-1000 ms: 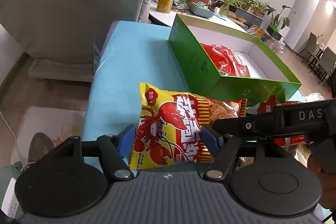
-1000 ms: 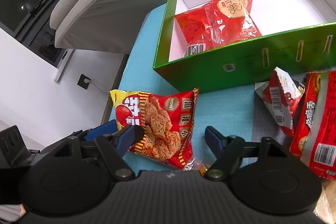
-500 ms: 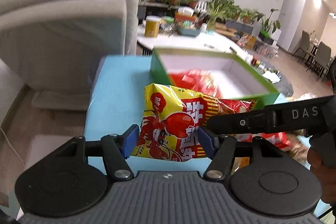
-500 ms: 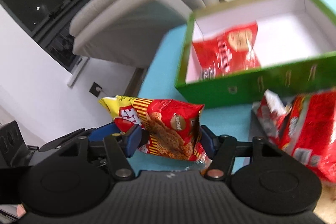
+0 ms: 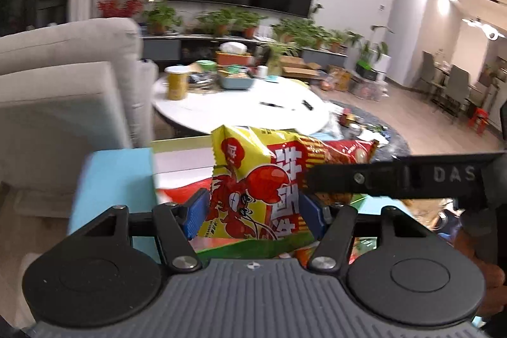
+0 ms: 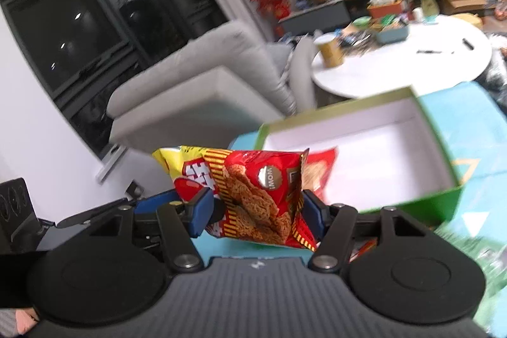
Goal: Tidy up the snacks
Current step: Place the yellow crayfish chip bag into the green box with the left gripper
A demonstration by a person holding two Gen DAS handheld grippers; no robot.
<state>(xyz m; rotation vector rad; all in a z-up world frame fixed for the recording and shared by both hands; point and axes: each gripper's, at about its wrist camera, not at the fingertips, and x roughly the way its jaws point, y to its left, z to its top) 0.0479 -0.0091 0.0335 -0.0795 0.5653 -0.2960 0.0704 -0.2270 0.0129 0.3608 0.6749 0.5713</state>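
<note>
A yellow and red crayfish snack bag (image 5: 253,189) hangs in the air, held at both ends. My left gripper (image 5: 253,216) is shut on its yellow end, and my right gripper (image 6: 253,211) is shut on its red end (image 6: 259,195). The right gripper's black finger (image 5: 396,178) crosses the left wrist view from the right. Behind the bag stands the open green box (image 6: 443,132) with a white inside, and a red snack bag (image 6: 320,170) lies in it, mostly hidden by the held bag.
The box sits on a light blue table (image 5: 114,176). A beige sofa (image 5: 63,103) is at the left. Behind the box stands a round white table (image 6: 412,65) with a yellow tin (image 5: 177,83) and clutter. More snack packs (image 5: 364,243) lie low at right, blurred.
Both grippers closed on the crayfish bag and lifted it off the blue table. It now hangs in front of the green box, and both views have tilted up toward the room.
</note>
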